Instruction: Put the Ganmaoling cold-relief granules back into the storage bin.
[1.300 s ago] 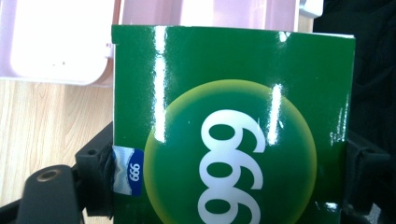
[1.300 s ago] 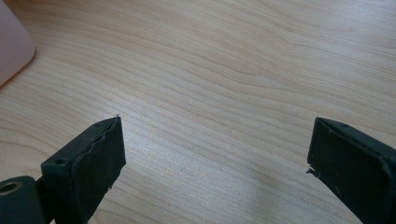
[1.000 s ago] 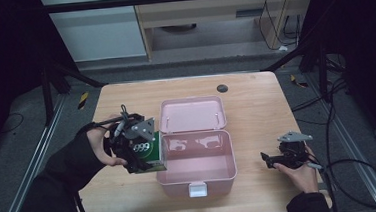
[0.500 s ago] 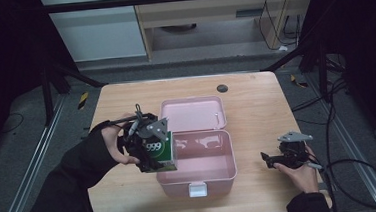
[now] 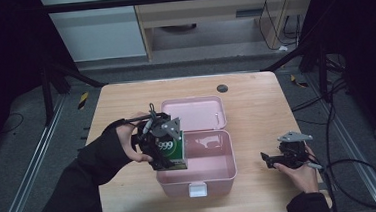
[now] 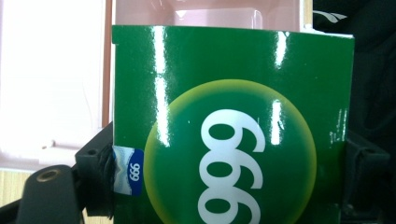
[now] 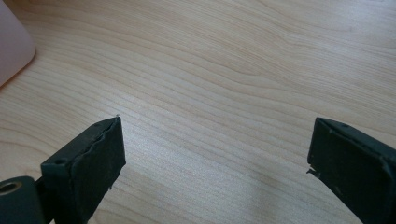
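High view: the left gripper is closed on a green box with white "999" on its side. One black jaw presses on each side of the box, and the left gripper view shows the same squeeze close up, with the green box very near the camera. The box is held upright, at the left end of a pink storage box. Its bottom sits down by the left rim of that pink box, but I cannot tell if it touches the floor inside. The person's left hand holds the gripper, and a dark sleeve runs down to the bottom edge. The pink lid is open and lies flat behind the pink box. A white latch sits on the front wall. The pink box stands in the middle of the wooden worktop. Well off to the right, the right gripper rests low by the worktop, held in the right hand. In the right gripper view its jaws stand wide apart with nothing between them, just bare wood and a pink corner at the top left. A small dark round spot lies near the far edge of the worktop.
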A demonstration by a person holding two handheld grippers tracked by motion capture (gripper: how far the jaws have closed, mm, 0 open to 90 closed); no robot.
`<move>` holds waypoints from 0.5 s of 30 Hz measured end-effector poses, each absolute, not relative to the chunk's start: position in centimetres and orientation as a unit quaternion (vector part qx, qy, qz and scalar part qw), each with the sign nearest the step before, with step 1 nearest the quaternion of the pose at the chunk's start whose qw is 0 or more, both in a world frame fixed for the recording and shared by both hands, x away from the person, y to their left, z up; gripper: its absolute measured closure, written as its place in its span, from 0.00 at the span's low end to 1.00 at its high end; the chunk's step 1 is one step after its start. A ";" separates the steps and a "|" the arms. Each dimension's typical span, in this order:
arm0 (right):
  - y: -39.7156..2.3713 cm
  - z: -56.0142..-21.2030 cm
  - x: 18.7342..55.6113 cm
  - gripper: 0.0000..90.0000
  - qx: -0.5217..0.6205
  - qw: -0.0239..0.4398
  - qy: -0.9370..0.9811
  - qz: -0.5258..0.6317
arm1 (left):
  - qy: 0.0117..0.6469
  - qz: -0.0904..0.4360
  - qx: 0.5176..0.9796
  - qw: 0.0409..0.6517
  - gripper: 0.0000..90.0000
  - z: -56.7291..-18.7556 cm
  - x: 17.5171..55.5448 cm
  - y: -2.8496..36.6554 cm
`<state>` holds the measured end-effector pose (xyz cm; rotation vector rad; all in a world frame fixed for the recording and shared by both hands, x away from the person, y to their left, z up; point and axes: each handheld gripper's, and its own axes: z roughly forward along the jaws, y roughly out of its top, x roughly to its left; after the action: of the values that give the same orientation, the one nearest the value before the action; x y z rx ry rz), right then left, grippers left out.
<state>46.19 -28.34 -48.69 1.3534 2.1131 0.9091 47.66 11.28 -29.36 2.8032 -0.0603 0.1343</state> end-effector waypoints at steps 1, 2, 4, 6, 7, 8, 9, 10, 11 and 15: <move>-28.3 -48.7 46.2 0.05 0.493 0.235 0.770 0.331 | -0.019 0.046 0.985 0.168 0.17 -29.5 47.7 11.1; -28.3 -48.7 46.2 0.05 0.493 0.234 0.770 0.332 | -0.023 0.047 0.985 0.166 0.17 -29.6 47.8 11.0; -28.3 -48.7 46.2 0.05 0.493 0.234 0.770 0.331 | -0.021 0.045 0.985 0.167 0.17 -29.8 47.9 10.7; -28.3 -48.7 46.2 0.05 0.494 0.234 0.770 0.330 | -0.022 0.044 0.985 0.166 0.17 -30.0 48.0 10.5; -28.3 -48.7 46.2 0.05 0.494 0.234 0.770 0.330 | -0.025 0.044 0.985 0.165 0.17 -30.1 48.1 10.3; -28.3 -48.7 46.2 0.05 0.493 0.234 0.770 0.331 | -0.024 0.042 0.985 0.165 0.17 -30.3 48.2 10.2; -28.3 -48.7 46.2 0.05 0.493 0.234 0.770 0.330 | -0.024 0.042 0.985 0.165 0.17 -30.4 48.2 10.1; -28.3 -48.7 46.2 0.05 0.493 0.233 0.770 0.331 | -0.024 0.041 0.985 0.166 0.17 -30.6 48.3 9.9; -28.3 -48.7 46.2 0.05 0.493 0.233 0.770 0.331 | -0.025 0.041 0.985 0.166 0.17 -30.7 48.3 9.9; -28.3 -48.7 46.2 0.05 0.493 0.233 0.770 0.332 | -0.025 0.036 0.986 0.161 0.17 -31.3 48.6 9.6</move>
<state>46.20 -28.33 -48.73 1.3545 2.1148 0.9111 48.61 9.64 -31.35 2.8158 -0.0716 0.1019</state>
